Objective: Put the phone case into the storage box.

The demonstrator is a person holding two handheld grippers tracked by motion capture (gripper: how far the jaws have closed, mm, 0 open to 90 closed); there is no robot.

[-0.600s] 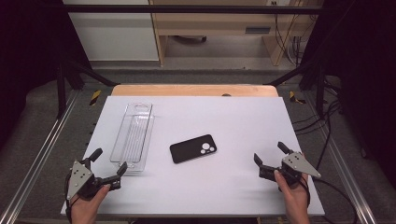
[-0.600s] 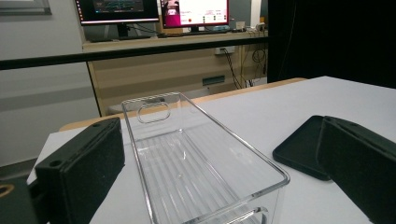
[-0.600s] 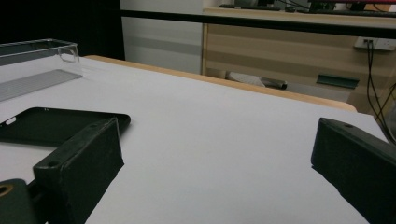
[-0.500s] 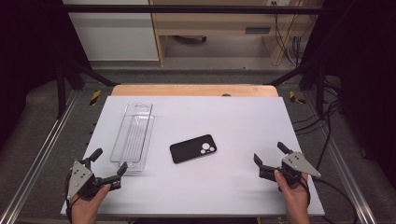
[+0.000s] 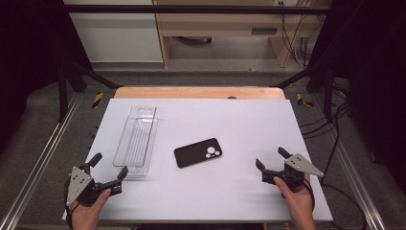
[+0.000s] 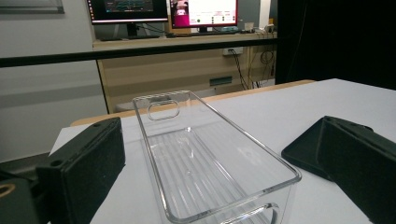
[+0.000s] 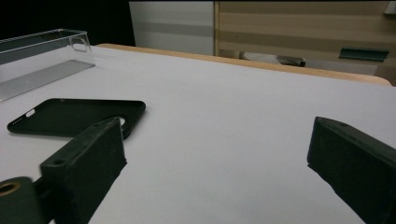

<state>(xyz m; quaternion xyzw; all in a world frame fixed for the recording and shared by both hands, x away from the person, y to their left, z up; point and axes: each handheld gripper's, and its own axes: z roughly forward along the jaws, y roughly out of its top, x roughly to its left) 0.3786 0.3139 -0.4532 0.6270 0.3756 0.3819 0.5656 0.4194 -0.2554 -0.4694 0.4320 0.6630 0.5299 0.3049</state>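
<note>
A black phone case [image 5: 197,152] lies flat in the middle of the white table, with round camera cut-outs facing up; in the right gripper view the case [image 7: 74,115] lies ahead and to the left. A clear plastic tray [image 5: 136,140] stands left of it, long and narrow, with nothing inside; the tray [image 6: 205,163] sits right in front of the left gripper's jaws. My left gripper [image 5: 109,169] rests at the near left corner, open with nothing between its jaws. At the near right my right gripper [image 5: 272,159] is open too, holding nothing.
The white table top [image 5: 249,124] ends in a wooden strip [image 5: 196,92] at the far edge. Metal rails [image 5: 43,158] run along both sides, with cables [image 5: 335,134] on the right. A desk with monitors [image 6: 163,11] stands beyond the table.
</note>
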